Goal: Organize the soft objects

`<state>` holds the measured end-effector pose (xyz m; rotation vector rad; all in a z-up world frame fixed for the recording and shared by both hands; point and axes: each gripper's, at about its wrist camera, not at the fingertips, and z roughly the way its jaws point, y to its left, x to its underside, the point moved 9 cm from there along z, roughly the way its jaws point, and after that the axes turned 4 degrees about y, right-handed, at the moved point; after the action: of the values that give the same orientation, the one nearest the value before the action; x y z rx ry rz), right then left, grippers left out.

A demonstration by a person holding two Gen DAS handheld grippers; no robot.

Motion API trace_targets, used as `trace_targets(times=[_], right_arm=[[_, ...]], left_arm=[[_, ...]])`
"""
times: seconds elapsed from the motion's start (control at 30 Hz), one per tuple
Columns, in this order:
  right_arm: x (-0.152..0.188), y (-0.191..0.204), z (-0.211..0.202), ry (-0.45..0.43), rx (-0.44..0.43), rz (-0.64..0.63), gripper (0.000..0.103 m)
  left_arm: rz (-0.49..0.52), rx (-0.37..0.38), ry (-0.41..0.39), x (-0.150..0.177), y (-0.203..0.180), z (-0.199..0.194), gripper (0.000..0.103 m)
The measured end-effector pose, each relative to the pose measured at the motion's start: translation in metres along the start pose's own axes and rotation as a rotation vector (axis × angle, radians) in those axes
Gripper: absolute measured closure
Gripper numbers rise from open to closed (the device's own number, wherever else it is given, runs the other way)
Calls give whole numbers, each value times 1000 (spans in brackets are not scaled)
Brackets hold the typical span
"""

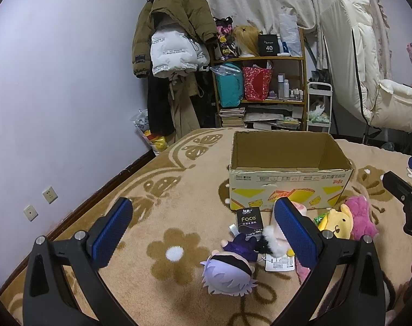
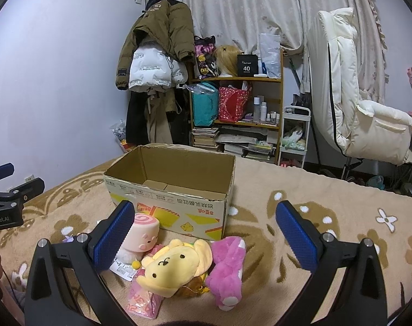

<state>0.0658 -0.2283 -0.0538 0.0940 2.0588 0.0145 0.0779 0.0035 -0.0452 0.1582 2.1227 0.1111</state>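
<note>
While unheld, yellow plush [image 2: 173, 265] between wide right tongs [image 2: 206, 240].

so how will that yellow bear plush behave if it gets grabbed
The yellow bear plush looks stuffed and fuzzy, so it will probably squash under the jaws rather than slip. Likely light. Its floppy ears may droop, and it leans on the pink plush, which might shift.

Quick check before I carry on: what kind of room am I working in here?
Most likely a lived-in bedroom. The cardboard box and plush toys sit on a flower-patterned blanket that looks like a bed, winter jackets hang on the wall, and a cluttered shelf stands before curtains.
</note>
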Motion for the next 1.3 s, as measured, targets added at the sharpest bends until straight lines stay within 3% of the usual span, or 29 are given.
trace_targets(times=[1.3], right_arm=[[1, 1, 2, 6, -1, 0, 0]], left_arm=[[15, -10, 5, 0, -4, 2, 0]])
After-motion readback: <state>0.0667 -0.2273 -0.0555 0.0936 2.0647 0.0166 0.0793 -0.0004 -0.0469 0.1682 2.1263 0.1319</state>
